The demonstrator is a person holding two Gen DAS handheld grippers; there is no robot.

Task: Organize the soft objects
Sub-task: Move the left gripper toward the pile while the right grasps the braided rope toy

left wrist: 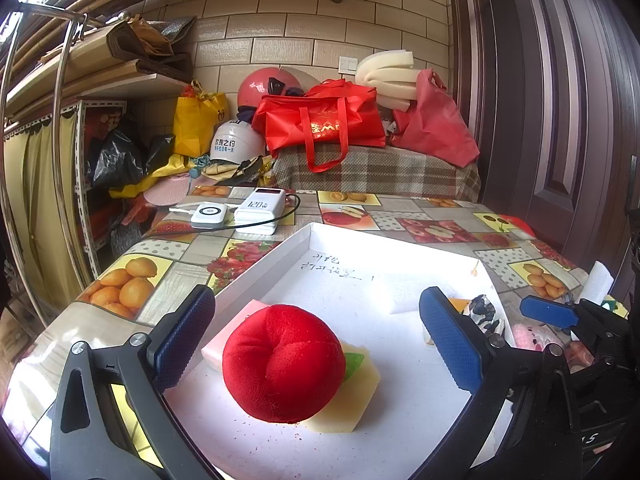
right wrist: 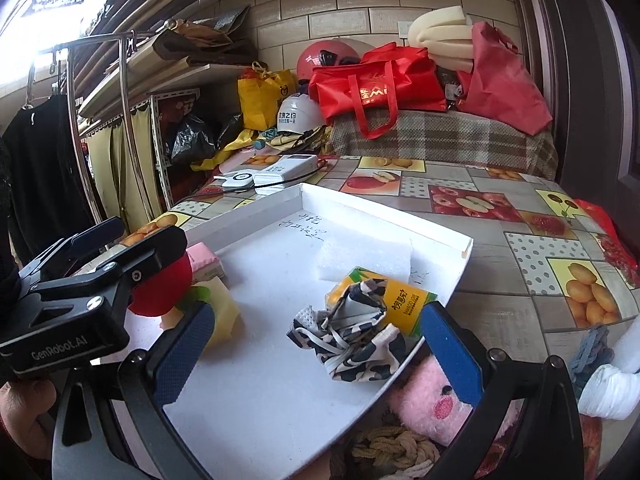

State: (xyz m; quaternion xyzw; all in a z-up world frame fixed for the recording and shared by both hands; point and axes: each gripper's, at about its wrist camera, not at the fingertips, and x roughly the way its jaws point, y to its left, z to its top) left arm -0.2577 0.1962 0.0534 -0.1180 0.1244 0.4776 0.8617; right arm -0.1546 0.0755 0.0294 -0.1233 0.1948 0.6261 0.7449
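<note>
Resting plush round red ball (left wrist: pixel 284 364), white foam tray (left wrist: pixel 360 280)

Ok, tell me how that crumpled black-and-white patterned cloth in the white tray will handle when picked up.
The crumpled black-and-white patterned cloth is bunched in loose folds, so it is probably floppy and will drape and unfurl. It looks thin, so likely light. One corner overlaps the yellow carton, which it may drag along.

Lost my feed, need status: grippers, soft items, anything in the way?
Left gripper open over red plush in white tray. Right gripper open, empty. Pink plush outside tray.
</note>
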